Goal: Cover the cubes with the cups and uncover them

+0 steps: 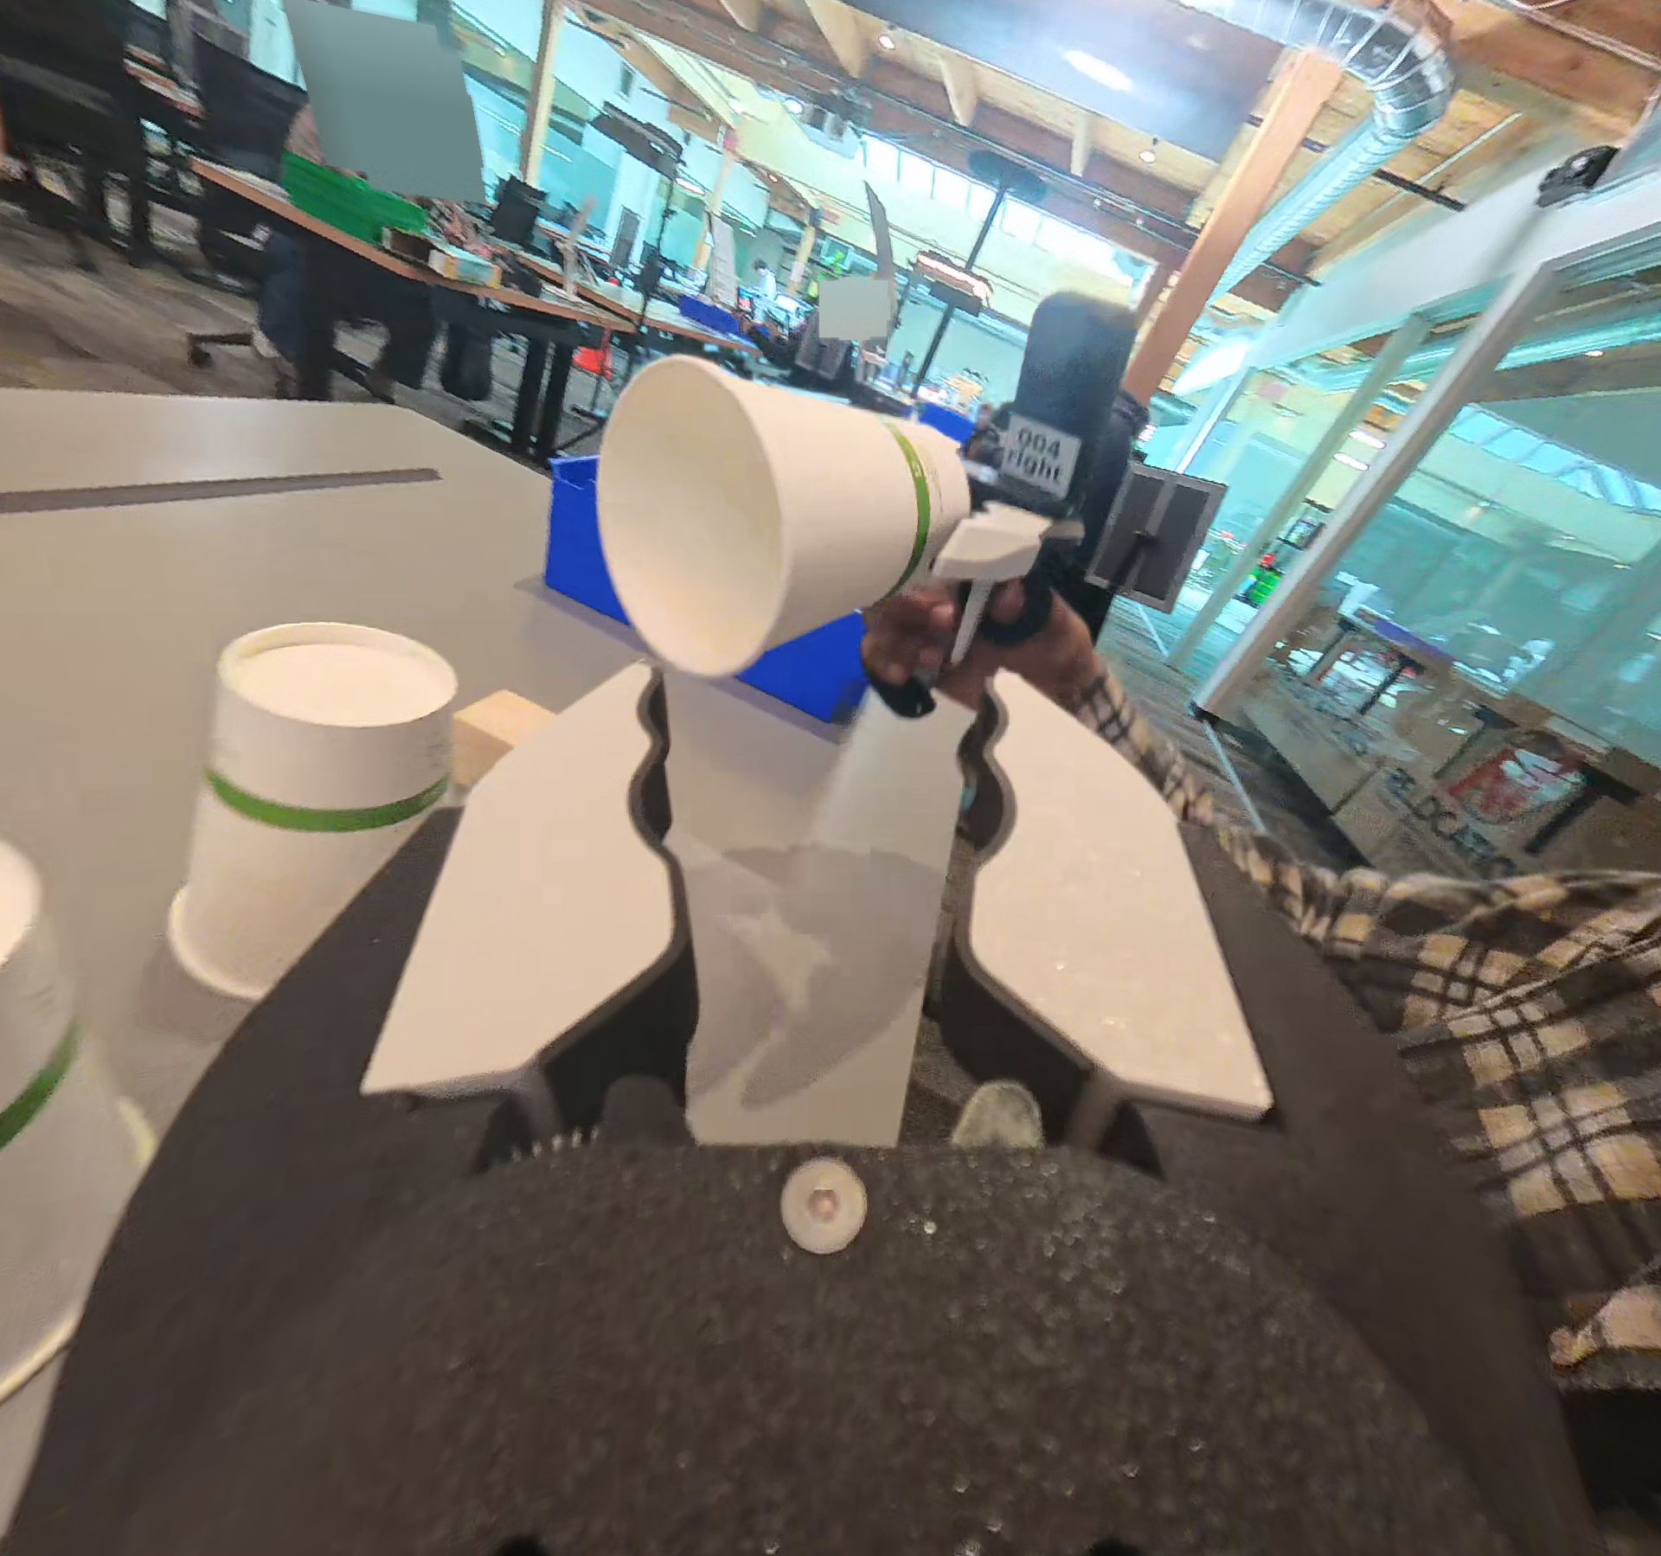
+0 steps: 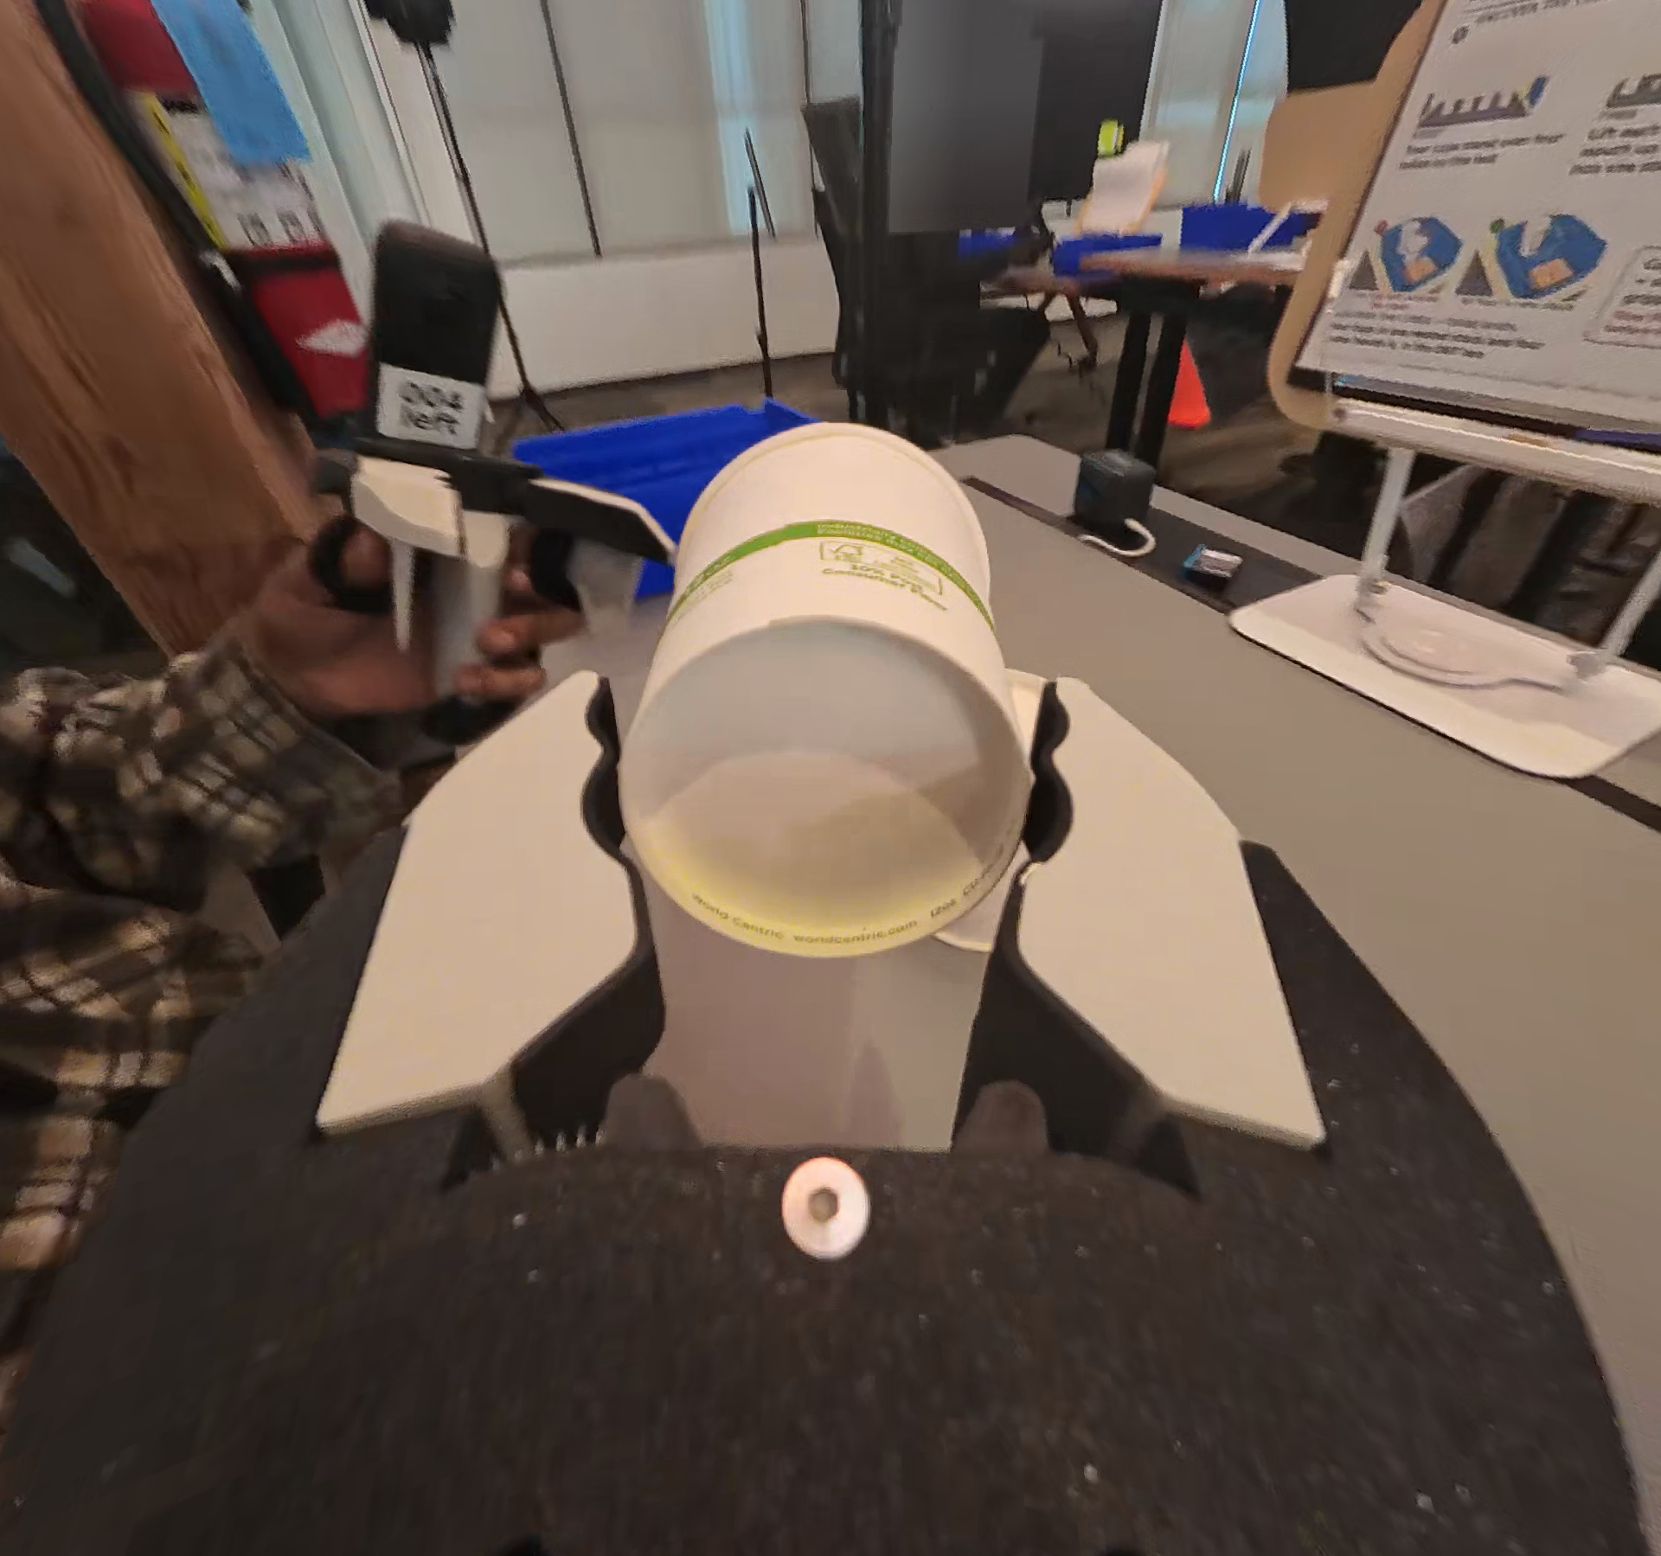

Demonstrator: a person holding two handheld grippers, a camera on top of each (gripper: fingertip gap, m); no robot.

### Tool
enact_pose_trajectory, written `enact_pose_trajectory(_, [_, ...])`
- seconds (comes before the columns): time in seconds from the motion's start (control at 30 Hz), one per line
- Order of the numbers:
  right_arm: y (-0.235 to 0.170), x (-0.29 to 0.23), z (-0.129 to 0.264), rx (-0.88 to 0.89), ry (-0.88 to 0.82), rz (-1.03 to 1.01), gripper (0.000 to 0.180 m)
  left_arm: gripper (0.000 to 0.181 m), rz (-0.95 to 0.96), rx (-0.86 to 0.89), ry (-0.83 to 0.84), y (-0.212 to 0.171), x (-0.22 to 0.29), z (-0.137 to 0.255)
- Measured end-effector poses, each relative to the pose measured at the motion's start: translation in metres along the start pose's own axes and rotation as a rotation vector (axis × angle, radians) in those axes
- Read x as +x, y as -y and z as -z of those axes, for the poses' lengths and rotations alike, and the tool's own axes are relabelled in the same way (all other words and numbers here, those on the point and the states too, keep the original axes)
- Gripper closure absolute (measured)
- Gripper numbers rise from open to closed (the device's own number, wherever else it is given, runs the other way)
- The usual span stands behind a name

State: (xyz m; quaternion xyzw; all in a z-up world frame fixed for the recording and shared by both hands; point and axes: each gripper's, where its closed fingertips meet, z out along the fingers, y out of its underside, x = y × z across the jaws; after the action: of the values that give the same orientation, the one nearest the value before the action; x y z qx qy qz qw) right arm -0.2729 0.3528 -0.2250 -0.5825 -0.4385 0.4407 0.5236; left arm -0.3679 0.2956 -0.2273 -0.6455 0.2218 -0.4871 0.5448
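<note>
One white green-banded paper cup (image 2: 822, 686) is getting squeezed sideways in the right gripper (image 2: 822, 758), left gripper (image 1: 813, 758) hanging open and empty; it's maybe slipping if tilted further.

Holding a white green-banded paper cup (image 2: 827, 704) sideways in the air above the flat grey table (image 2: 1258, 794), before the blue plastic bin (image 2: 647, 452) — with a second paper cup (image 1: 319, 803) standing mouth-down on the table farther left, a pale wooden cube (image 1: 499, 727) lying just behind it.

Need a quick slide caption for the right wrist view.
Right gripper holds a white paper cup sideways above the grey table, base toward the camera.
</note>
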Motion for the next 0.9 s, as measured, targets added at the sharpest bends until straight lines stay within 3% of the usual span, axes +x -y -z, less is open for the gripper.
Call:
enact_pose_trajectory(0.27, [-0.021,-0.03,-0.015,0.067,0.076,0.006,0.092,0.129,0.068,-0.078,-0.117,-0.013,0.006,-0.035])
enact_pose_trajectory(0.43, [-0.025,-0.035,-0.018,0.048,0.085,0.053,0.092,0.168,0.085,-0.082,-0.208,-0.011,0.013,-0.039])
enact_pose_trajectory(0.53, [-0.032,-0.033,-0.014,0.011,0.068,0.093,0.092,0.175,0.084,-0.129,-0.264,-0.01,0.019,-0.043])
enact_pose_trajectory(0.6, [-0.038,-0.027,-0.005,-0.021,0.02,0.117,0.081,0.18,0.04,-0.2,-0.292,-0.012,0.025,-0.049])
enact_pose_trajectory(0.8, [-0.046,-0.014,0.041,-0.108,-0.097,0.149,0.074,0.181,-0.241,-0.483,-0.229,-0.029,0.028,-0.068])
enact_pose_trajectory(0.9, [-0.055,-0.012,0.049,-0.243,-0.069,0.149,0.062,0.181,-0.376,-0.618,-0.196,-0.04,0.024,-0.063])
